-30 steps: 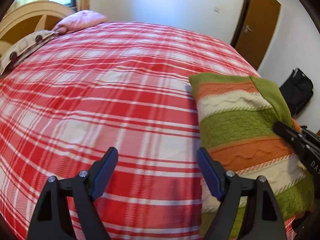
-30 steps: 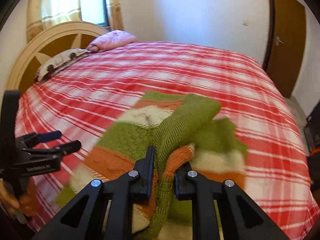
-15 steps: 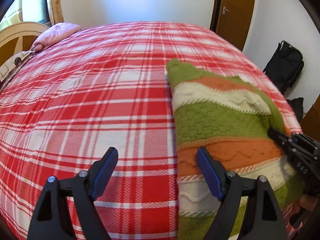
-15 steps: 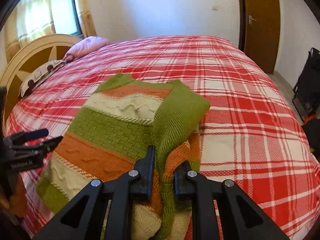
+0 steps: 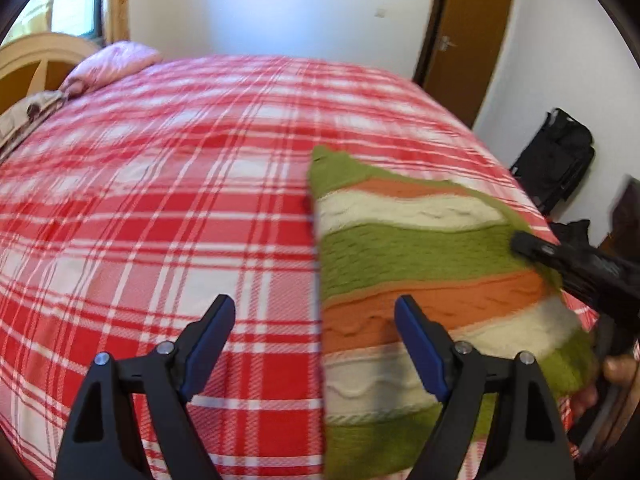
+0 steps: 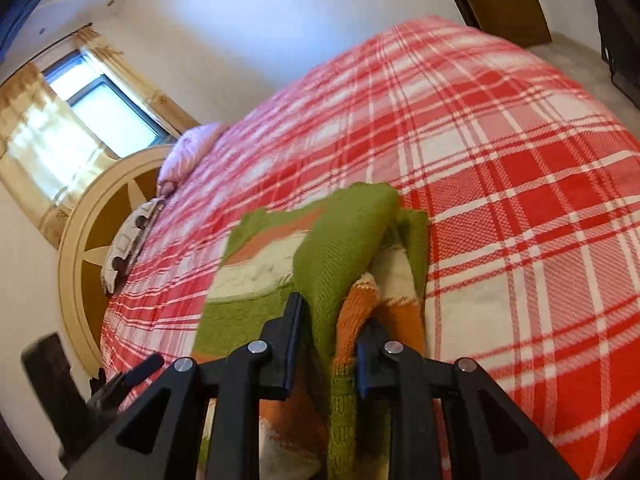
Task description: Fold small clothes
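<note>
A knitted sweater [image 5: 416, 264] striped green, orange and cream lies on the red plaid bed [image 5: 180, 220], near its right side. My left gripper [image 5: 315, 308] hovers open over the sweater's left edge, one finger above the plaid and the other above the knit, with nothing between them. My right gripper [image 6: 334, 312] has a raised green-and-orange fold of the sweater [image 6: 340, 256] between its fingers. Its jaws are opening, and the knit still fills the gap and touches both pads. In the left wrist view the right gripper [image 5: 560, 256] reaches in over the sweater's right edge.
A pink pillow [image 5: 112, 64] and a patterned pillow [image 6: 128, 240] lie by the cream headboard [image 6: 76, 248] at the far end. A brown door [image 5: 464, 40] and a black bag [image 5: 560, 156] stand beyond the bed's right side. A hand [image 5: 616, 372] shows at the right rim.
The right gripper has rolled, tilting its view, and its jaws have widened around the fold. The sweater lies flatter on the bed. The left gripper has shifted over the sweater's left edge.
</note>
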Available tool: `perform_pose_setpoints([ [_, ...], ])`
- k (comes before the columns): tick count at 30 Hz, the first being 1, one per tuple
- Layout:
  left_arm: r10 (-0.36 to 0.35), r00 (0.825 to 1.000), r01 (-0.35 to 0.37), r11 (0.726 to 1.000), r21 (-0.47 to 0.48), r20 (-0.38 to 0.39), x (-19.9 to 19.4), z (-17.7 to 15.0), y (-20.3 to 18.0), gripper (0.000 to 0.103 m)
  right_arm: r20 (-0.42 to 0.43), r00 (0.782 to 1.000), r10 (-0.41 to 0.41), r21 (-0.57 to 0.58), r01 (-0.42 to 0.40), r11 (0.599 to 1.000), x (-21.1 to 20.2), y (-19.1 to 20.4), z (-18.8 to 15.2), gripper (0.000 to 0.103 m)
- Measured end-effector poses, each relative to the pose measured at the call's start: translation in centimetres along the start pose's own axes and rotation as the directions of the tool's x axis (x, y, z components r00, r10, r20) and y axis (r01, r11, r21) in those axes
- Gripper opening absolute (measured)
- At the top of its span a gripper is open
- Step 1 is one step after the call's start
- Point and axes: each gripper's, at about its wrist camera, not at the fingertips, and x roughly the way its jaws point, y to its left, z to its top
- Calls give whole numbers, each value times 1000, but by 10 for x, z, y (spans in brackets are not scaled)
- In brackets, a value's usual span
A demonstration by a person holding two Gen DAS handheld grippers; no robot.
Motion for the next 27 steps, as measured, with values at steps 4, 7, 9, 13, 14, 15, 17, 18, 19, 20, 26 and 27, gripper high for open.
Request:
perform_pose_setpoints([
  [4, 22, 998, -17, 996, 83, -58, 20, -12, -24, 85, -39, 999, 3, 19, -2, 1000, 1, -8, -1, 24],
  [7, 12, 995, -1, 994, 106, -103, 31, -19, -31, 86, -65, 994, -91, -60, 87, 994, -8, -8, -9, 38],
  [9, 29, 996, -18, 992, 128, -80, 30, -19, -34, 91, -18, 985, -171, -102, 169, 980, -22, -6, -11, 40],
  [13, 21, 996, -12, 994, 106, -84, 34, -19, -30, 94, 209, 934, -289, -188, 328, 926, -54, 26, -12, 40],
  [14, 20, 996, -11, 995, 97, -87, 35, -19, -29, 96, 237, 934, -269, -238, 324, 916, -54, 41, -12, 40],
  [15, 16, 996, -8, 996, 91, -89, 36, -19, -27, 97, 244, 930, -276, -290, 342, 894, -49, 55, -10, 40],
  [17, 30, 996, -22, 996, 89, -88, 37, -19, -27, 97, 232, 918, -321, -368, 388, 845, -28, 74, -6, 40],
  [18, 34, 996, -26, 995, 93, -88, 36, -19, -28, 97, 204, 917, -344, -398, 399, 826, -10, 81, -2, 40],
  [19, 39, 995, -30, 995, 97, -88, 36, -19, -29, 97, 176, 913, -368, -398, 408, 822, 5, 81, 1, 40],
  [20, 43, 995, -34, 994, 101, -87, 34, -20, -28, 97, 154, 909, -387, -390, 416, 821, 15, 79, 4, 40],
  [26, 49, 995, -38, 991, 125, -90, 34, -22, -27, 97, 52, 908, -415, -313, 409, 857, 62, 39, 17, 64],
  [27, 51, 995, -39, 991, 131, -89, 34, -22, -28, 99, 56, 904, -423, -289, 420, 860, 62, 32, 18, 74],
])
